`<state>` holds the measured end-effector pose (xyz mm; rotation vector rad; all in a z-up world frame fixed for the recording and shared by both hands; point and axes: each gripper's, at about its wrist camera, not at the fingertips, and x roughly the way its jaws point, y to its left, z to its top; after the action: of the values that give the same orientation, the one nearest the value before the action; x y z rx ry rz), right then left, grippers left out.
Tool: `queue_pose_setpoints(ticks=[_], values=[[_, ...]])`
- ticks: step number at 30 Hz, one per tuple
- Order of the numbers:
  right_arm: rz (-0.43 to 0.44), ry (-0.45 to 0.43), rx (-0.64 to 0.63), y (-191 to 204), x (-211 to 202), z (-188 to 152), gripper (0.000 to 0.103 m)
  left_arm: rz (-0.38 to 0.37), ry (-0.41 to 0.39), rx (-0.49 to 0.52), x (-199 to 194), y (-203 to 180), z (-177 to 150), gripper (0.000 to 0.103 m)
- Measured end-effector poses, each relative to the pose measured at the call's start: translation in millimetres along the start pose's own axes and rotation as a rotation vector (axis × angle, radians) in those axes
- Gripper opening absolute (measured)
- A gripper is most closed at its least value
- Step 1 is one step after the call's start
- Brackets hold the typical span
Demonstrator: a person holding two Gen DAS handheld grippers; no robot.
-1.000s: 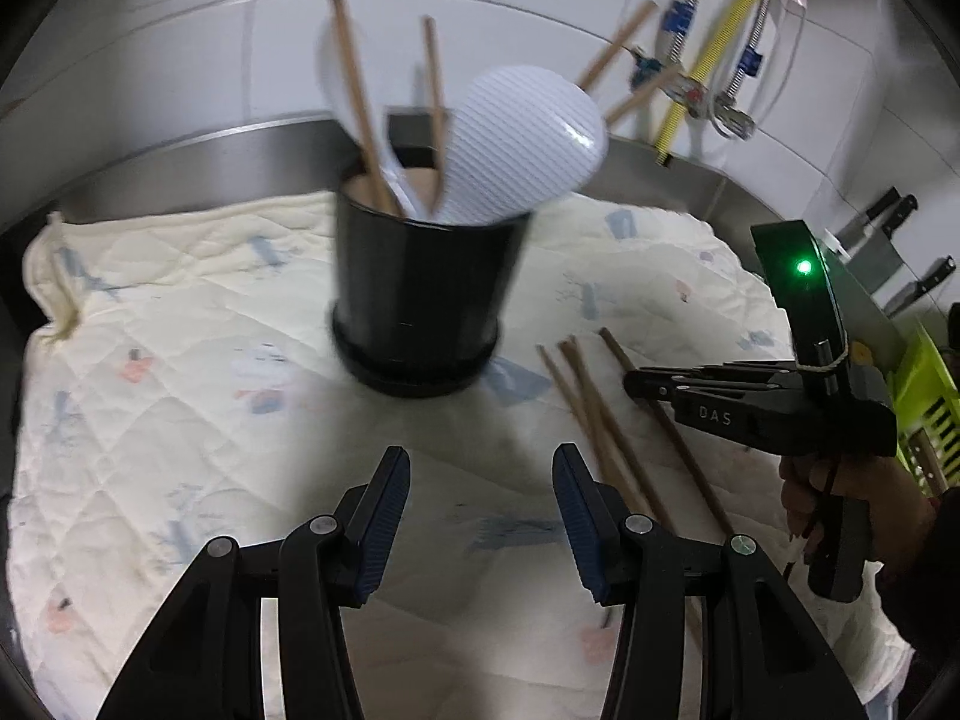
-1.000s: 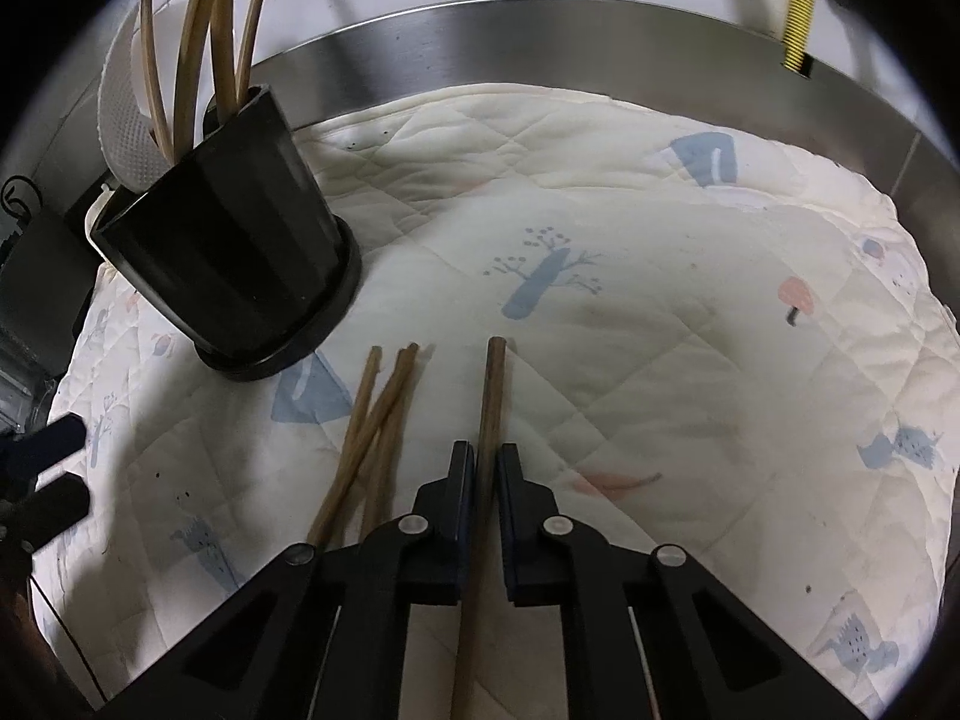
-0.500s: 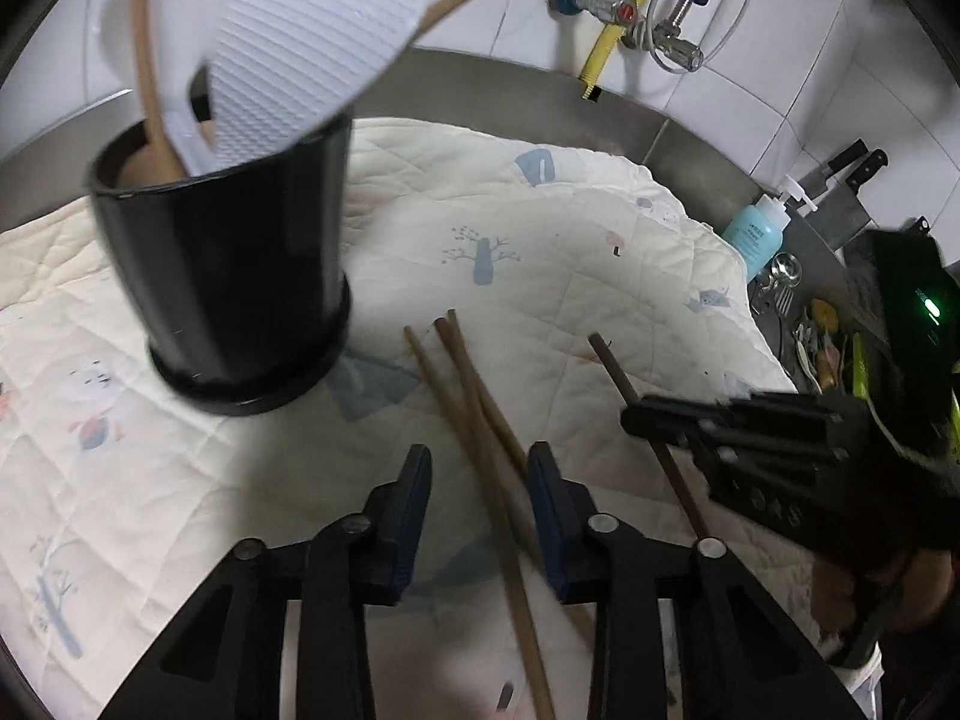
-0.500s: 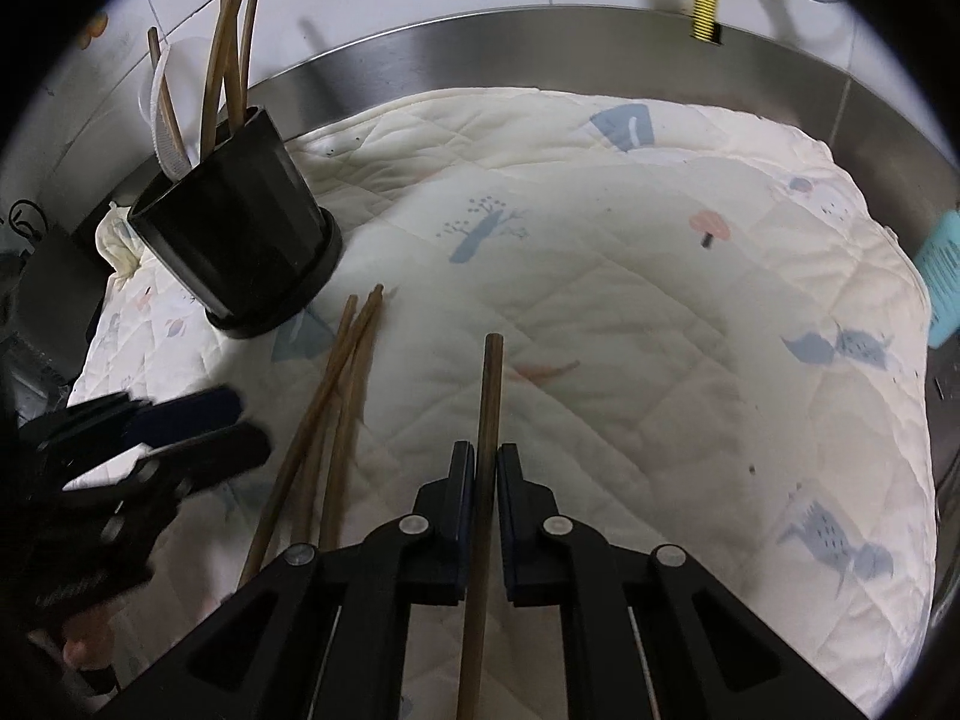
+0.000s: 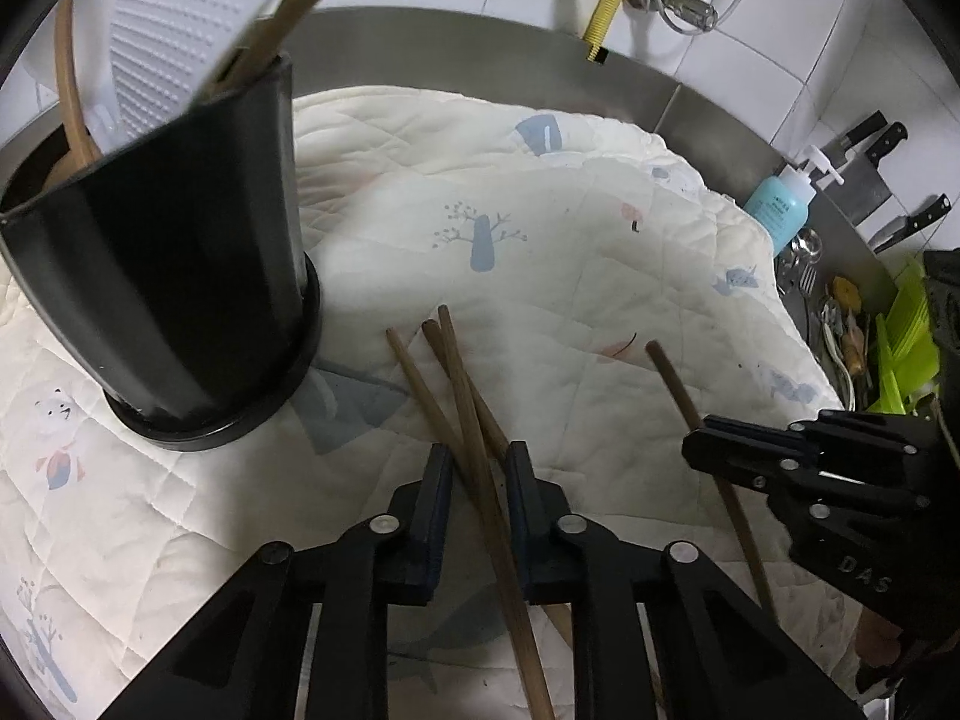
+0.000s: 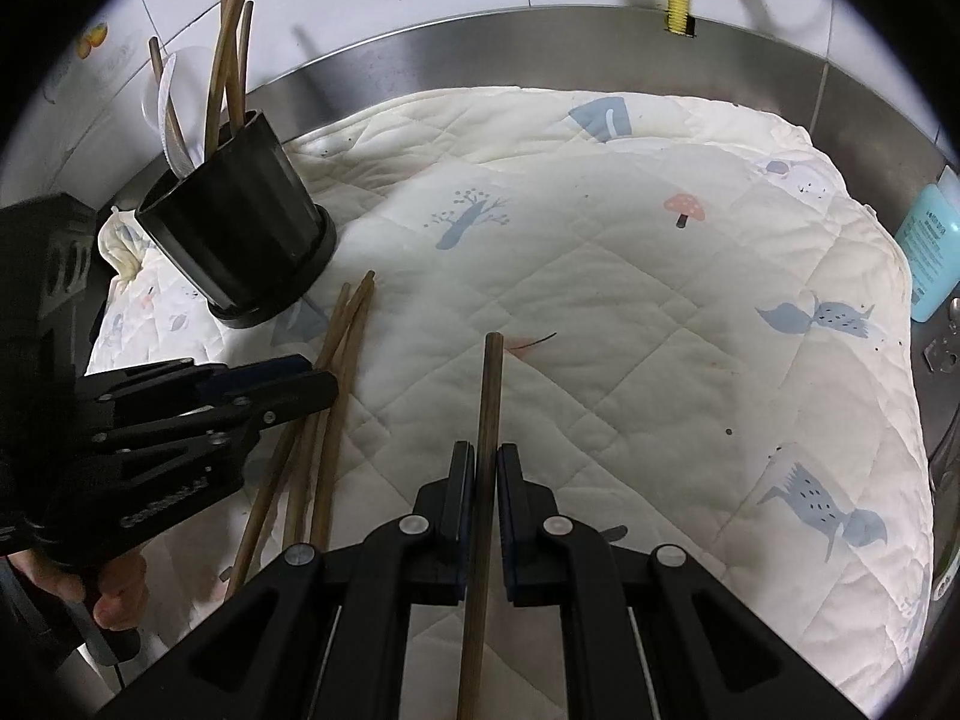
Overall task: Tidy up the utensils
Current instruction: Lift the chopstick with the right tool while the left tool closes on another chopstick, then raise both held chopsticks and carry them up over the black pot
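A black utensil holder (image 5: 174, 300) (image 6: 240, 240) stands on the quilted cloth with a white rice paddle (image 5: 180, 24) and several chopsticks in it. Three loose brown chopsticks (image 5: 456, 372) (image 6: 342, 348) lie just right of it. My left gripper (image 5: 477, 468) (image 6: 312, 381) straddles them low over the cloth. Its jaws are closing, and narrow gaps still show beside the sticks. My right gripper (image 6: 485, 468) (image 5: 696, 441) is shut on a single dark chopstick (image 6: 491, 396) (image 5: 678, 396), which points forward, away from me.
The cream quilted cloth (image 6: 660, 312) covers a steel counter with a raised back rim (image 6: 540, 42) under a tiled wall. A blue bottle (image 5: 780, 204), knives (image 5: 882, 138), loose cutlery (image 5: 840, 324) and a green rack (image 5: 906, 336) sit at the right.
My left gripper moved right and down, from in front of the holder to over the loose chopsticks, and its jaws narrowed around them. My right gripper kept its chopstick and drifted slightly.
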<state>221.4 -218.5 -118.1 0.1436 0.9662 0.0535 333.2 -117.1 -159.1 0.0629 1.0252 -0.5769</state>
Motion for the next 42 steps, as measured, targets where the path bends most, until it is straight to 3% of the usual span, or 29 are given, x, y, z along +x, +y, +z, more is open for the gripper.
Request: queue_pose_setpoints(ticks=[4, 11, 26, 31, 42], values=[[0.000, -0.006, 0.000, 0, -2, 0, 0.010, 0.011, -0.005, 0.016, -1, -1, -1, 0.010], [0.008, -0.033, -0.008, 5, -14, 0, 0.010, 0.005, -0.031, 0.004, -9, 2, -5, 0.007], [0.038, -0.159, -0.090, 29, -66, 9, 0.010, -0.015, -0.258, -0.017, -114, 5, -7, 0.006], [0.072, -0.090, -0.029, 17, -40, 7, 0.010, -0.019, -0.309, -0.039, -143, 13, -13, 0.006], [0.015, 0.027, -0.066, 18, 16, 8, 0.011, -0.008, -0.345, -0.038, -176, 24, -32, 0.006]])
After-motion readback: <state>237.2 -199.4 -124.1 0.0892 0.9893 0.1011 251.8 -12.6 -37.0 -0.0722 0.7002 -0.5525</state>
